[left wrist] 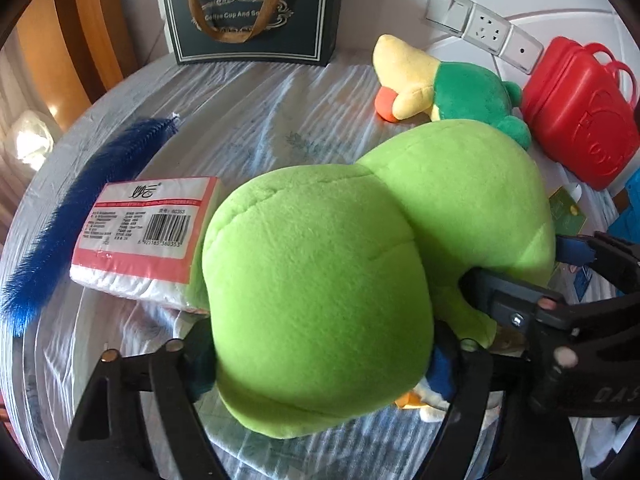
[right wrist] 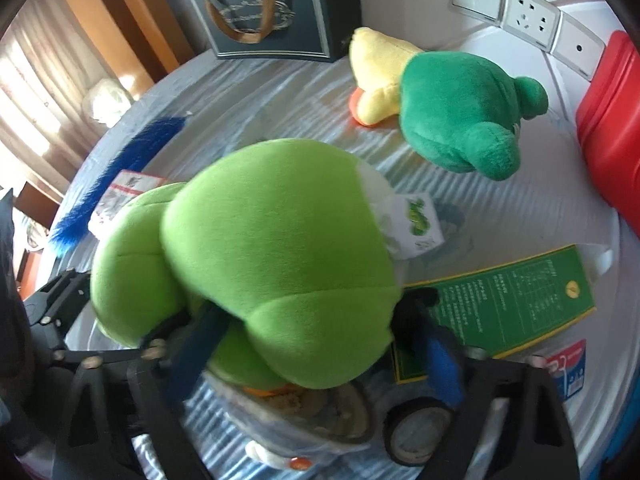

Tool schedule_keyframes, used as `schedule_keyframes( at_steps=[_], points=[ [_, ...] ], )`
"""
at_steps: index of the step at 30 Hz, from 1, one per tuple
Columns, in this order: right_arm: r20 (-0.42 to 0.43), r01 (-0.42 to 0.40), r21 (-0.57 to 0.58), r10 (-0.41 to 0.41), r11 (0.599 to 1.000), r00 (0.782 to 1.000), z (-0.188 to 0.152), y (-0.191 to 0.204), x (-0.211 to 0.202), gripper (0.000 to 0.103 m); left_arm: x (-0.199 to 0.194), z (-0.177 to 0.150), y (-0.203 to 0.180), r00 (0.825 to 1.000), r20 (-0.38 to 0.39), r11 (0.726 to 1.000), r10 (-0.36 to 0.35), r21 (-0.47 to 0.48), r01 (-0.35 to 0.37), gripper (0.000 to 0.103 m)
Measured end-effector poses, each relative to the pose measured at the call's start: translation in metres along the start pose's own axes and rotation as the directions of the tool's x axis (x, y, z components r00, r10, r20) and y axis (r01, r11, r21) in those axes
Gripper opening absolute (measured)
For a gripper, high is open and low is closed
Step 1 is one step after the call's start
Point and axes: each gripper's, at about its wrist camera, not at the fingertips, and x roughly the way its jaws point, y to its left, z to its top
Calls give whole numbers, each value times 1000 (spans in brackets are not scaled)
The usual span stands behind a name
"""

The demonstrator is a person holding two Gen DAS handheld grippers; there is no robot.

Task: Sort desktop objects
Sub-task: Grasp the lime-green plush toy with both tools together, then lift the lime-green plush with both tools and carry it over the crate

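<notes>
Slippage is my main worry. The plush [left wrist: 320, 260] sits mid-table, bulky and soft. My left gripper [left wrist: 324, 360] is clamped across its near end, with both pads sunk in the fleece. My right gripper [right wrist: 316, 352] straddles the other lobe. Its left pad presses in, but a gap seems to show at its right pad, so I cannot tell whether it truly grips. If it does not, a lift would hang the plush from one side, and it could swing or squeeze out. The plush touches the tissue pack [left wrist: 144, 228] on the left. It also overhangs the green box [right wrist: 508, 304] on the right and a small wrapped toy [right wrist: 300, 412] near me. Dragging rather than lifting would likely shove those, or knock the tape roll [right wrist: 416, 432]. Fleece compresses, so a hold that looks firm may give.
</notes>
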Motion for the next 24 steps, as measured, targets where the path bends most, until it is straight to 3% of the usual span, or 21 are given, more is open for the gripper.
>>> schedule_keyframes(
  at_steps=[2, 16, 24],
  points=[
    [15, 15, -6, -15, 1000, 1000, -5, 4, -4, 76, -4, -3, -1, 1000, 9, 1000, 6, 7, -6, 76],
    [86, -52, 5, 52, 999, 995, -63, 29, -63, 69, -88, -55, 0, 986, 154, 996, 55, 53, -64, 75],
    [210, -65, -2, 64, 998, 976, -84, 48, -133, 68, -165, -71, -7, 956, 292, 995, 38, 82, -65, 75]
  ],
)
